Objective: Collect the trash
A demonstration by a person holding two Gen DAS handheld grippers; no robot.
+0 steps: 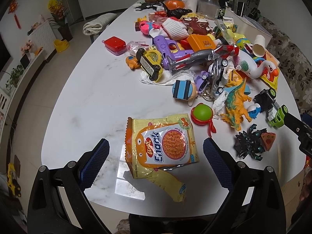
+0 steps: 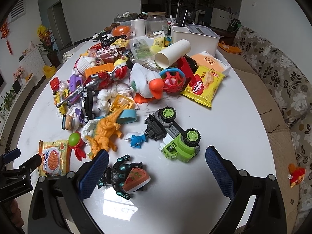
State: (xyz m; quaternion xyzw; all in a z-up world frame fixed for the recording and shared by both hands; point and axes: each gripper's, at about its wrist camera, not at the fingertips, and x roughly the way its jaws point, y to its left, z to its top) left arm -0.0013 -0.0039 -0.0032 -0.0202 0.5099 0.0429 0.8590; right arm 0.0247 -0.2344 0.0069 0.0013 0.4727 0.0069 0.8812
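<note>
Wrapper: your target, a torn yellow-and-orange noodle snack wrapper (image 1: 162, 146), lies flat on the white table (image 1: 93, 89) near its front edge, print side up, with silver lining showing at the ripped lower end and a loose yellow strip trailing toward you.
Left gripper: your left gripper (image 1: 156, 148) is spread wide, its blue pads either side of the wrapper and holding nothing; whether they touch the table you cannot tell.
Right gripper: your right gripper (image 2: 157, 156) is also spread wide and empty, above a bare patch of table between a dark figure (image 2: 119, 173) and a green truck (image 2: 175, 136) lying on its side.
Left view only: you see the whole wrapper here, plus a red box (image 1: 115, 44) standing apart from the pile, a purple toy gun (image 1: 169, 48), and a rolled towel (image 1: 97, 23) on a bench beyond the table.
Right view only: here the wrapper (image 2: 54, 158) shows only partly at the left edge, beside your left gripper's black frame (image 2: 17, 167). You also see a yellow wafer packet (image 2: 202, 85), a pack of tissues (image 2: 212, 60), a white bin (image 2: 195, 37) and a floral sofa (image 2: 282, 81).
Both views: an orange dinosaur (image 1: 237, 103), a green-and-red yo-yo (image 1: 201, 113), a white duck (image 2: 146, 81) and a paper cup (image 2: 173, 54) lying on its side sit in the toy pile behind the wrapper.
</note>
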